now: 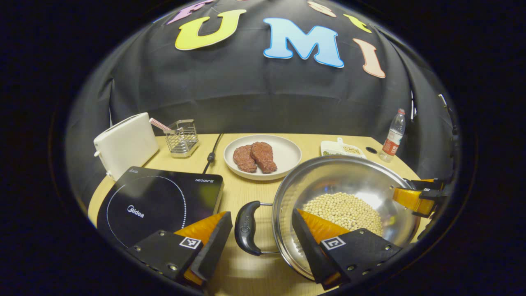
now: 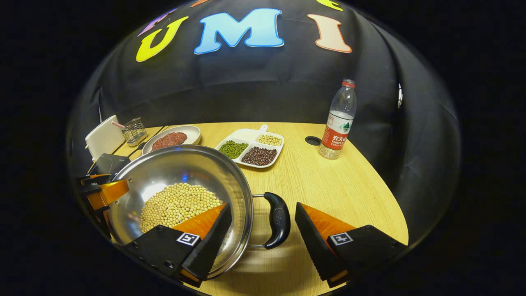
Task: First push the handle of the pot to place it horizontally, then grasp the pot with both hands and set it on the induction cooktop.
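Left gripper view: left gripper (image 1: 261,242) nearest, fingers spread wide, straddling the near pot handle (image 1: 248,228) without touching; one finger (image 1: 211,246) over the cooktop's edge, the other inside the pot rim. Pot (image 1: 328,181) of pale beans (image 1: 347,209) standing on the wooden surface (image 1: 246,189), just beside the black induction cooktop (image 1: 164,201), not on it. Farther off, plate of meat (image 1: 283,154), toaster (image 1: 121,144), wire basket (image 1: 183,137), bottle (image 1: 393,137).

Right gripper view: right gripper (image 2: 263,238) nearest, fingers likewise apart, around the other pot handle (image 2: 277,224), gripping nothing. Pot (image 2: 185,164) at left, left gripper (image 2: 100,191) at its far rim. Beyond, divided dish of beans (image 2: 252,150), bottle (image 2: 337,121), plate of meat (image 2: 189,133).
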A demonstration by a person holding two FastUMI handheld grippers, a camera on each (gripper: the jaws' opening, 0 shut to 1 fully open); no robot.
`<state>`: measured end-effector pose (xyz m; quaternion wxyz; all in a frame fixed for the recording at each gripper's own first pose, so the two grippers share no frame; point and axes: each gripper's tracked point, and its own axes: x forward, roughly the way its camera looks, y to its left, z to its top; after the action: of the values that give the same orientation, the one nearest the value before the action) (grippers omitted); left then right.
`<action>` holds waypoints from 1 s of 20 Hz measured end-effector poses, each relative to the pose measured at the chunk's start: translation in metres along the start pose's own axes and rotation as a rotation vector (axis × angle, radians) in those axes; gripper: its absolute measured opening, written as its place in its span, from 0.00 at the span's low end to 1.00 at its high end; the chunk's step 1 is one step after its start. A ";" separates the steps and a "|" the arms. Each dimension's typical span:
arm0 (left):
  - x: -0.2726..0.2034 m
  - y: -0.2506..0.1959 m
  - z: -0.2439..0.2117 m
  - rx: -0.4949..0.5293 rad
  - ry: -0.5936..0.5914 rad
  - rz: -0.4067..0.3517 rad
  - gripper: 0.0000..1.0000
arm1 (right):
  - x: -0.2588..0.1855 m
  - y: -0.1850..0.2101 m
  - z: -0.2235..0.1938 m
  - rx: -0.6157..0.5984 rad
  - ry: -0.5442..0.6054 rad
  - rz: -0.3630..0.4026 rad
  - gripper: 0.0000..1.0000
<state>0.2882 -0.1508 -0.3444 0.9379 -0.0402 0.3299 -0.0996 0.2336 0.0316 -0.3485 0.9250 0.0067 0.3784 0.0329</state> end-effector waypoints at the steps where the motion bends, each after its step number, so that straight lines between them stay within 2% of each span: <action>1: 0.001 0.000 -0.005 0.001 0.010 0.004 0.90 | 0.001 -0.001 0.000 0.000 0.001 -0.003 0.95; 3: 0.004 0.002 -0.007 -0.003 0.020 0.013 0.87 | 0.001 -0.001 -0.002 -0.002 0.007 -0.005 0.86; 5: 0.004 0.004 -0.008 -0.006 0.024 0.024 0.90 | 0.001 0.000 -0.002 -0.008 0.008 -0.009 0.80; 6: 0.002 0.006 -0.007 -0.008 0.022 0.035 0.84 | 0.001 0.000 -0.001 -0.010 0.006 -0.012 0.76; 7: 0.003 0.007 -0.008 -0.006 0.026 0.040 0.78 | 0.001 0.000 -0.002 -0.013 0.007 -0.013 0.67; 9: 0.003 0.007 -0.010 -0.008 0.030 0.041 0.73 | 0.002 0.000 -0.002 -0.013 0.007 -0.016 0.70; 10: 0.004 0.002 -0.009 -0.013 0.028 0.019 0.73 | 0.001 0.001 -0.002 -0.010 0.009 -0.015 0.65; 12: 0.006 0.001 -0.009 -0.013 0.026 0.031 0.62 | -0.002 0.002 -0.002 -0.006 0.010 -0.018 0.60; 14: 0.005 0.002 -0.006 -0.012 0.020 0.032 0.61 | -0.001 0.003 -0.001 -0.001 0.012 -0.013 0.58; 15: 0.005 0.003 -0.006 -0.004 0.027 0.034 0.58 | -0.002 0.004 0.000 0.010 0.008 -0.019 0.58; 17: 0.005 0.004 -0.007 -0.009 0.036 0.034 0.60 | -0.007 0.005 0.000 -0.002 0.017 -0.026 0.50; 20: -0.001 0.009 -0.005 -0.031 0.032 0.035 0.60 | -0.017 0.010 0.005 -0.009 0.007 -0.027 0.52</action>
<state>0.2856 -0.1418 -0.3488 0.9333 -0.0475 0.3470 -0.0788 0.2244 0.0405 -0.3323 0.9240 -0.0027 0.3817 0.0221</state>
